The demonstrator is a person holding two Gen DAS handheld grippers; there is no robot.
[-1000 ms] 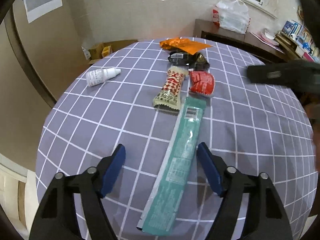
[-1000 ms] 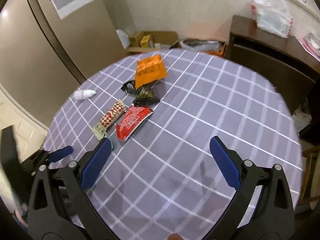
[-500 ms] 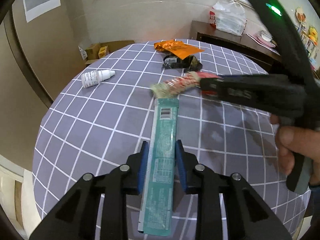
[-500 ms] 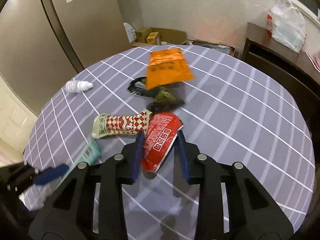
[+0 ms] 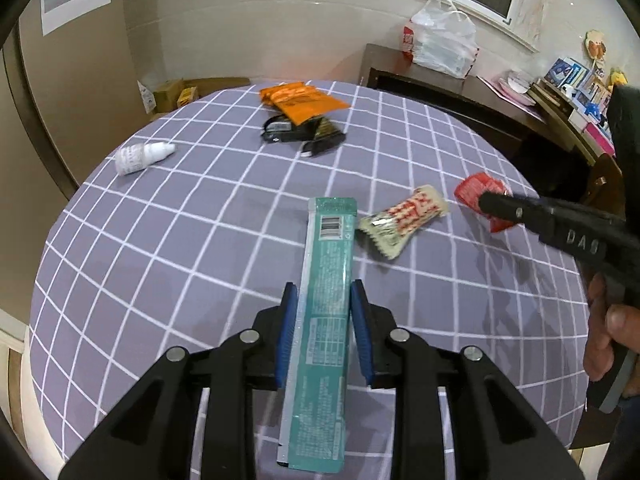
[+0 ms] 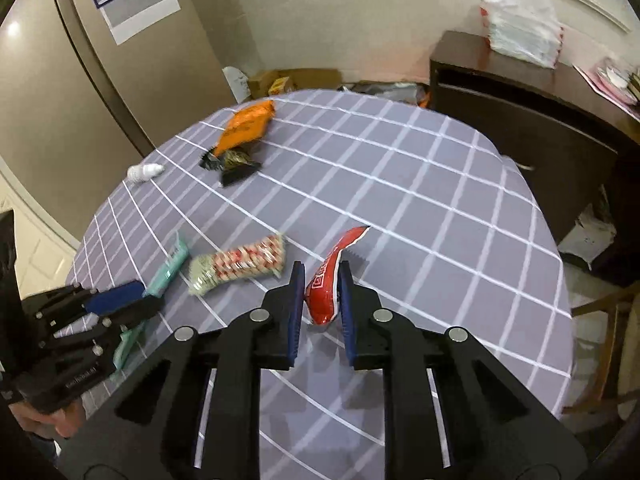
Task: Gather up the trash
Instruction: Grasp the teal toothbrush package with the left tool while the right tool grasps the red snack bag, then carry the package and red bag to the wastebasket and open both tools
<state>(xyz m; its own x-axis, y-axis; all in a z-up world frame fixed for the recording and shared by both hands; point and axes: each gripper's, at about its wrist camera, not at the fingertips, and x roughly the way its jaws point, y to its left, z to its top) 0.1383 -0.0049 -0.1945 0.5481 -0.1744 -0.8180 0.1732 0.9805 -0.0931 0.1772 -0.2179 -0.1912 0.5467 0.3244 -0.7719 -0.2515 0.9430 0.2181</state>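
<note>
My left gripper is shut on a long teal wrapper, held above the round table. My right gripper is shut on a red snack packet, lifted off the cloth; it also shows in the left wrist view. A red-and-white checked wrapper hangs or lies just right of the teal one; it also shows blurred in the right wrist view. An orange packet, a black wrapper and a small white bottle lie farther back.
The table wears a purple checked cloth. A dark wooden cabinet with a white plastic bag stands behind at right. Cardboard boxes sit on the floor by the wall. A chair is at the right edge.
Both grippers went from open to shut: the left on the teal wrapper, the right on the red packet. Both have since lifted and drawn back; the checked wrapper shifted right.
</note>
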